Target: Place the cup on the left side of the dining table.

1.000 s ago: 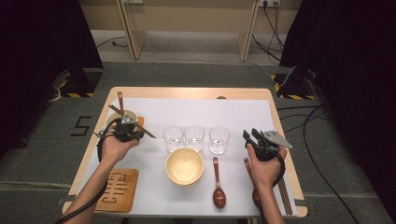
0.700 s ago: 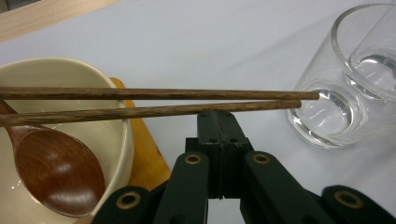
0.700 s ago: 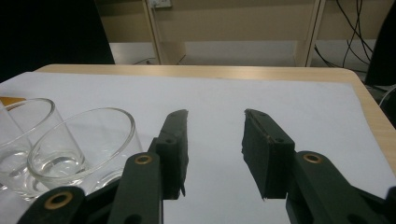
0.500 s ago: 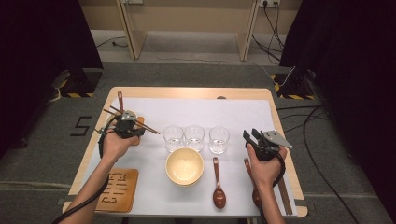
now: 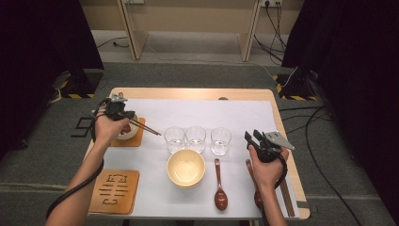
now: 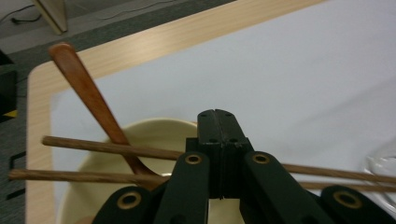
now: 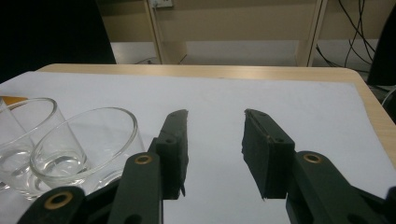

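Right now our left gripper (image 5: pixel 117 109) is clamped tight on a pair of wooden chopsticks (image 6: pixel 107 149), which lie level across the small cream bowl (image 6: pixel 154 130) at the table's far left corner. A wooden spoon (image 6: pixel 84 88) leans in that bowl just behind the sticks. Our right gripper (image 5: pixel 256 140) hangs with its jaws apart and nothing between them, just right of the three glasses (image 5: pixel 196 139) and well away from the small bowl.

We judge the main risks to be these: the long sticks could swing into the nearest glass or catch the spoon handle and tip the small bowl, and, gripped at one spot, they could scissor apart or slide out.

We cannot see how much pad actually bears on each stick, since the jaws cover it. The small bowl's contents are hidden in the gripper view, and from above a reddish patch there is too small to name.
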{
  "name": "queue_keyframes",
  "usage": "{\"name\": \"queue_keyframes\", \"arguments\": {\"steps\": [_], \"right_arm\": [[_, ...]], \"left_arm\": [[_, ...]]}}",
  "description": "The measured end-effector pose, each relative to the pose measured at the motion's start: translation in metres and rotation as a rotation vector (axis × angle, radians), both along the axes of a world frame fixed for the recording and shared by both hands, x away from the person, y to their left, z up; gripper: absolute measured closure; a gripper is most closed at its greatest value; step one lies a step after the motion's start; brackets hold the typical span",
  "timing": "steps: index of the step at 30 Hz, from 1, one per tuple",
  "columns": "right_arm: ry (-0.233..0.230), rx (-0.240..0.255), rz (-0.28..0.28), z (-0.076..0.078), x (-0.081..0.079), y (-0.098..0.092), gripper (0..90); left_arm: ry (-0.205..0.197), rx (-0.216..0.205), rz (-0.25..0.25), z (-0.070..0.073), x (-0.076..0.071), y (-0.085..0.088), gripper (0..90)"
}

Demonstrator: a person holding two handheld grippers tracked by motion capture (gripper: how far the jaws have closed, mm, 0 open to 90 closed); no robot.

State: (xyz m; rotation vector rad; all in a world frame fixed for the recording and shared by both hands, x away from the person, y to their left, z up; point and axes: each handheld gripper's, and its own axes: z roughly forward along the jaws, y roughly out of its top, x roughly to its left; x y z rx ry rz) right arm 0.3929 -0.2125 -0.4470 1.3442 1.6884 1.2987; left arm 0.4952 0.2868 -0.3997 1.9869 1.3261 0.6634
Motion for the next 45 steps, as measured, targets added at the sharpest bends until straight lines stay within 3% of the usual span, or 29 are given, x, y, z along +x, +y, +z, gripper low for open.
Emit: {"name": "queue_keyframes", "arguments": {"steps": [2,5,8,14,30,45], "right_arm": [[0.002,0.001,0.003,-0.001,0.000,0.001,60.7],[0.005,0.001,0.006,-0.001,0.000,0.001,60.7],[0.004,0.002,0.007,-0.001,0.001,0.002,60.6],[0.001,0.003,0.008,0.000,0.000,0.001,60.6],[0.000,0.003,0.008,0.001,0.000,0.001,60.6],[-0.005,-0.003,0.008,0.001,0.000,0.001,60.6]], "left_arm": [[0.004,0.014,0.014,-0.002,0.005,0.001,89.4],[0.026,0.068,0.055,-0.010,0.019,0.007,89.5],[0.029,0.058,0.060,-0.014,0.025,0.010,89.5],[0.054,0.087,0.077,-0.019,0.031,0.013,89.5],[0.117,0.092,0.080,-0.020,0.030,0.016,89.5],[0.137,0.118,0.077,-0.018,0.020,0.021,89.5]]}}
